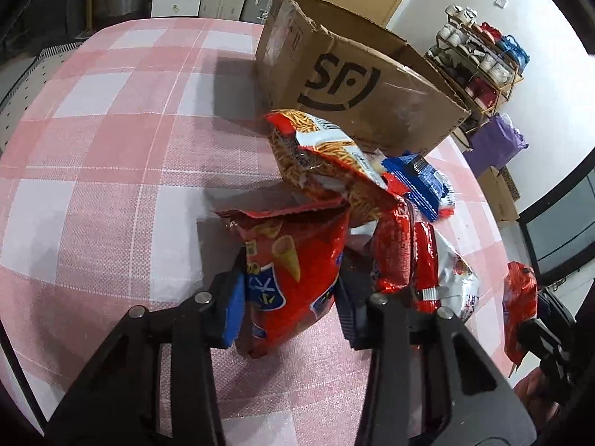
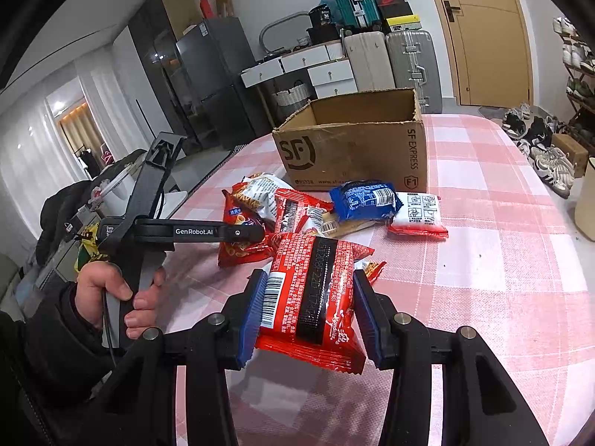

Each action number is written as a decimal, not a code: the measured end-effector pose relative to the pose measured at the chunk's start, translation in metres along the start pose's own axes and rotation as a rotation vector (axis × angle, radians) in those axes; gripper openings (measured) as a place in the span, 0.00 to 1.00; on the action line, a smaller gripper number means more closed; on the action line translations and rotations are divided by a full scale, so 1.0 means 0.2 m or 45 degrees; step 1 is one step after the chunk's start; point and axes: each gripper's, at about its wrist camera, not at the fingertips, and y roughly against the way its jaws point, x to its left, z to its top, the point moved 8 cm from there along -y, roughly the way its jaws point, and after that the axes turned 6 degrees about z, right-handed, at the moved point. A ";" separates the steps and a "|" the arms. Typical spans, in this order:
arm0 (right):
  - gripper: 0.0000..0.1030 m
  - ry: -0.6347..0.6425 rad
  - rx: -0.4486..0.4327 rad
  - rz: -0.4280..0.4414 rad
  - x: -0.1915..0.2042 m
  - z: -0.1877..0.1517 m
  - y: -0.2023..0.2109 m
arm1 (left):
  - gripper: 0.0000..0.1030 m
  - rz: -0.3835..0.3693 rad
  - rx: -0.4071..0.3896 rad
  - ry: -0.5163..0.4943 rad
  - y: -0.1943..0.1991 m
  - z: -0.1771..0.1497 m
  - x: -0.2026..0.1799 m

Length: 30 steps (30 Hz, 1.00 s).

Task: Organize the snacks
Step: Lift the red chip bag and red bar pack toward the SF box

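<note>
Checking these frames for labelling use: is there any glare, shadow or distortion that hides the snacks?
Left wrist view: fisheye bends the cardboard box; it casts a dark shadow on the tablecloth. Right wrist view: foil glare on the red packet, barcode still sharp; the door curves at the edge.
</note>
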 end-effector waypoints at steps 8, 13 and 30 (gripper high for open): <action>0.45 0.009 -0.021 -0.003 0.02 0.02 0.03 | 0.37 0.022 -0.030 0.019 0.08 -0.04 0.05; 0.45 0.020 -0.031 -0.003 0.04 0.03 0.04 | 0.37 0.030 -0.052 0.017 0.14 -0.07 0.08; 0.45 0.051 -0.109 -0.010 0.06 0.17 0.11 | 0.37 0.026 -0.160 -0.055 0.45 -0.05 0.02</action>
